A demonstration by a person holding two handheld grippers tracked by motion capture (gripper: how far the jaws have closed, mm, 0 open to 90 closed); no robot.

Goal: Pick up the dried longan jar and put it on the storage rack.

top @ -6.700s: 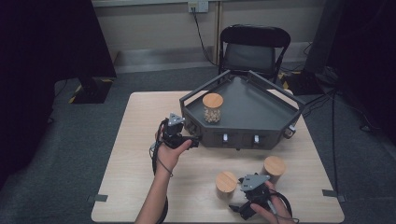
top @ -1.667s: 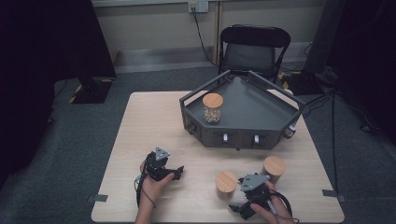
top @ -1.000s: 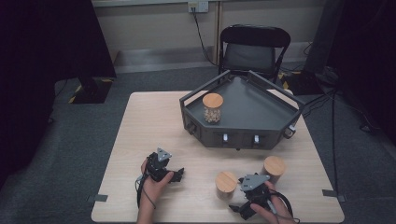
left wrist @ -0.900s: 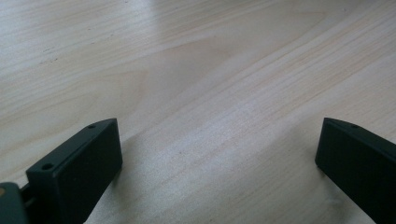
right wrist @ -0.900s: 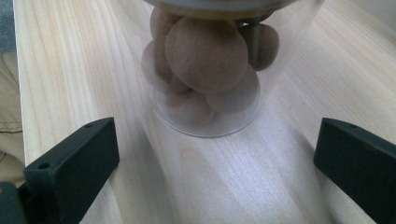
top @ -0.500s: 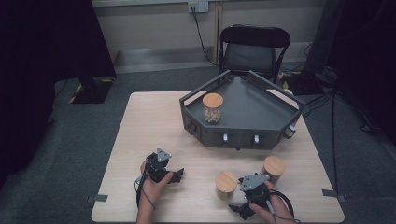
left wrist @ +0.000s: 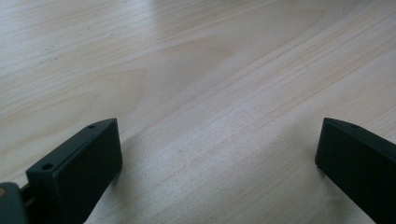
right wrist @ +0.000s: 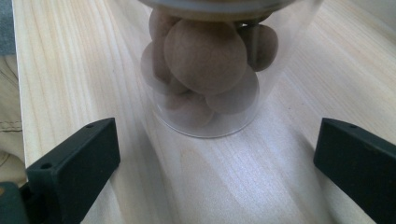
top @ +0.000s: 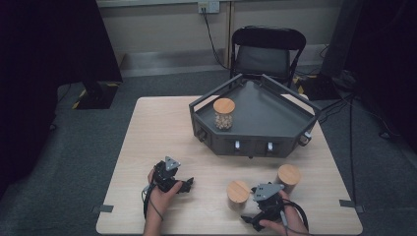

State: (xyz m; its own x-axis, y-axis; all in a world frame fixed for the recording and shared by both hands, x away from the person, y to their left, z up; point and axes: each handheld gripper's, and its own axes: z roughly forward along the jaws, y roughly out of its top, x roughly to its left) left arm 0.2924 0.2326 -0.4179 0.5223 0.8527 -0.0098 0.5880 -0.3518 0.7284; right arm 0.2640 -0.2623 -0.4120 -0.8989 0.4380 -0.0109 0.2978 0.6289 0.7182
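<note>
The right gripper (top: 251, 219) sits low at the near edge of the table (top: 162, 128) with its jaws spread wide, lined up on the closer of the two loose jars (top: 238, 194) — looks like it's set up for a grab, since the right gripper view has that jar (right wrist: 205, 65) dead centre just ahead of the jaws, not touching either one. The jar is clear with a wooden lid and packed with brown round balls; it stands upright on the bare wood. A second jar (top: 288, 177) stands just beside, a bit farther right.

The left gripper (top: 184, 186) is parked on the table well apart from the jars, jaws also open with nothing between them — its own view is plain tabletop (left wrist: 210, 84), so it seems to be just waiting out of the way.

A third jar (top: 223, 113) already stands inside the dark tray (top: 275, 118) at the far side, which is probably where the others are headed.

Hard to tell: the jar's lid is cut off at the top of the right gripper view, and the person's hand (top: 285, 223) covers much of the right gripper from above.
</note>
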